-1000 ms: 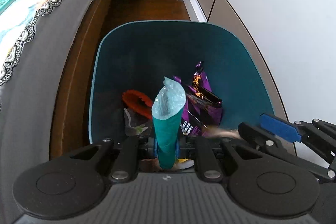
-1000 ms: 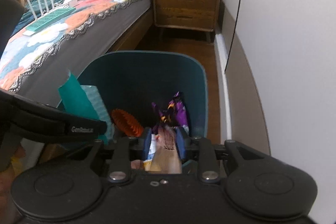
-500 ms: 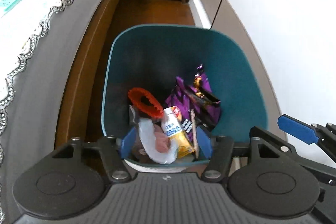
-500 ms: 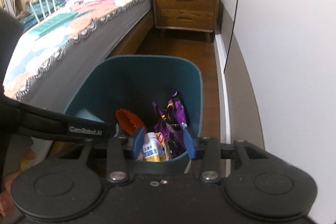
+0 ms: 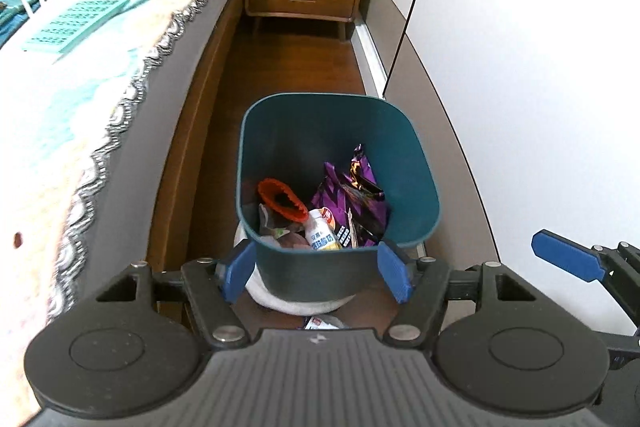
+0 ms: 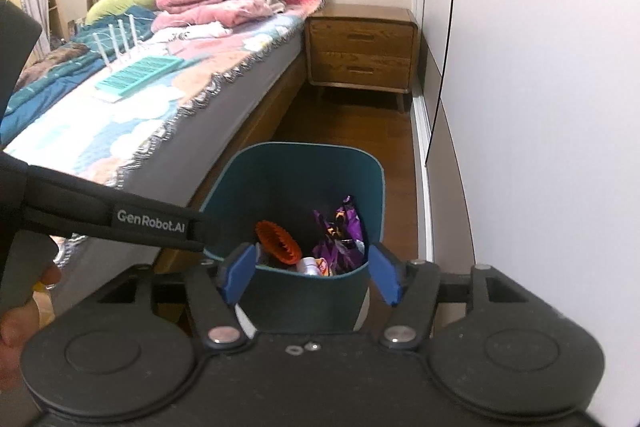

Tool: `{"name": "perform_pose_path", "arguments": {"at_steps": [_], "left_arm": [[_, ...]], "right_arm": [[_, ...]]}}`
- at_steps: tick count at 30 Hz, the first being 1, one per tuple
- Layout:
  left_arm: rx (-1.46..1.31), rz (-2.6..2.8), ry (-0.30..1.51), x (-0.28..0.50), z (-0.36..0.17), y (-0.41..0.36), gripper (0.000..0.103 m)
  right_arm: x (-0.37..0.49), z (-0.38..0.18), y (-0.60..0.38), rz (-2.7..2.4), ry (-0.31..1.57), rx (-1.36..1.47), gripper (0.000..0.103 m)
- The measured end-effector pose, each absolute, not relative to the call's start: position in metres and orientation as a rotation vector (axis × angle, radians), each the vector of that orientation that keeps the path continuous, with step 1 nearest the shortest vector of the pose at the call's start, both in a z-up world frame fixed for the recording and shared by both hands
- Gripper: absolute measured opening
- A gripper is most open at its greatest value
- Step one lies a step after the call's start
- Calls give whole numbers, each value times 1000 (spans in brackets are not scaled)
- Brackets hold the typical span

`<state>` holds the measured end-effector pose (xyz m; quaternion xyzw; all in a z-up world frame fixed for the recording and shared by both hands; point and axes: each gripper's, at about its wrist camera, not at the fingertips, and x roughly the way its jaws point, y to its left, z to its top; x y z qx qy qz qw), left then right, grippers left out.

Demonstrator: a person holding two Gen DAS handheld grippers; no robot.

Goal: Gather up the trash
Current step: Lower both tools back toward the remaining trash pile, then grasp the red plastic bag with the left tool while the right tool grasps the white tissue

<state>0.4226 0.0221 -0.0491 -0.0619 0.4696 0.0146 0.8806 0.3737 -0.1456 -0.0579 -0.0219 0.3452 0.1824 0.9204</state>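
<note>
Hovering wide and empty, both hand-held grippers (left (image 5: 316,273), right (image 6: 310,275)) overlook the trash bin (image 5: 404,155).

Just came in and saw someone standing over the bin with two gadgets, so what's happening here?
A person is collecting trash with a hand-held gripper in each hand. The left hand-held gripper and right hand-held gripper are both open and empty above the teal bin on the floor beside the bed. In the bin lie a purple wrapper, an orange ring-shaped piece and a small bottle.
</note>
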Motion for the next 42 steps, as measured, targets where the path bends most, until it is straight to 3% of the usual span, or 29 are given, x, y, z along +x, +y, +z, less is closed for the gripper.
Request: {"name": "perform_pose_path", "arguments": {"at_steps": [8,11,13,17,22,42], "left_arm": [[-118,19,989,367,-34,21,67],[-105,9,1003,344,-41,20,69],[-100,9,1013,332,-50,19,76],[-98,-12,1072,313,-77,19,77],[-65,-17,1165,307,-127,22,79],[-241,145,1708,314,-420,33,79]], "right_arm": [[330,-52,-154,395,718,-53,69],[316,-61,-157,409,742,-49,72],[309,-71,-157,411,762,-53,73],[302,-97,-158,419,816,-66,81],[301,-146,-159,414,912,-61,98],[383,-385,-142,411,1349,-155,99]]}}
